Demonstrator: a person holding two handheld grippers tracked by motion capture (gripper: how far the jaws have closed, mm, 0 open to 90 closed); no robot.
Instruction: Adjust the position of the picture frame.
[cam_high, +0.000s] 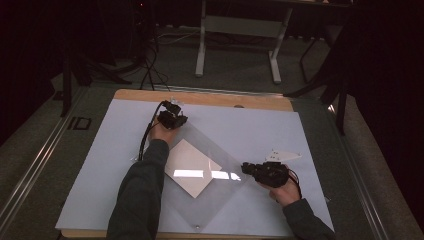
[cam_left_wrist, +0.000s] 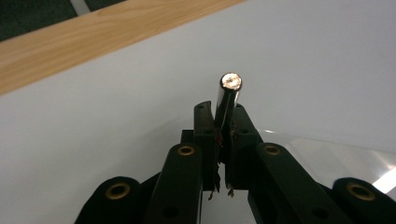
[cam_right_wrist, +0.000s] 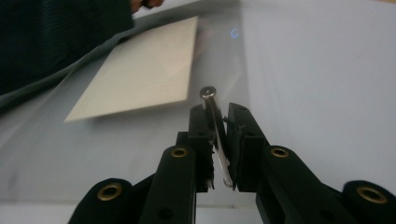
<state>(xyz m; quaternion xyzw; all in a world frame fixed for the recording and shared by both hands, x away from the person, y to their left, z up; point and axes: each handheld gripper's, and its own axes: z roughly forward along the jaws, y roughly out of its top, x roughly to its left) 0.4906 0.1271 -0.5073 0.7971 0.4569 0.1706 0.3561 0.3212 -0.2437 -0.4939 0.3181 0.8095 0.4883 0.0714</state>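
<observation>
Left gripper (cam_high: 172, 119) sits at the far left of the table (cam_high: 260, 125), above the far corner of a clear plastic sheet (cam_high: 225, 192) that lies as a diamond on the white surface. In the left gripper view its fingers (cam_left_wrist: 205, 135) are pressed nearly together, pinching a short metal pin (cam_left_wrist: 229, 100); the pin stands up between the pads, its round shiny end above the tips. The sheet's edge shows just to the right of the fingers. Right gripper (cam_high: 252, 169) is at the near right, over the right corner of the sheet. In the right gripper view its fingers (cam_right_wrist: 201, 135) stand a little apart around a second metal pin (cam_right_wrist: 215, 135), which leans against the left pad with a slim gap on the right side; a firm pinch cannot be told. A white card (cam_high: 192, 167) lies under the sheet, between the two grippers; a sleeve (cam_high: 142, 195) lies over its left side.
</observation>
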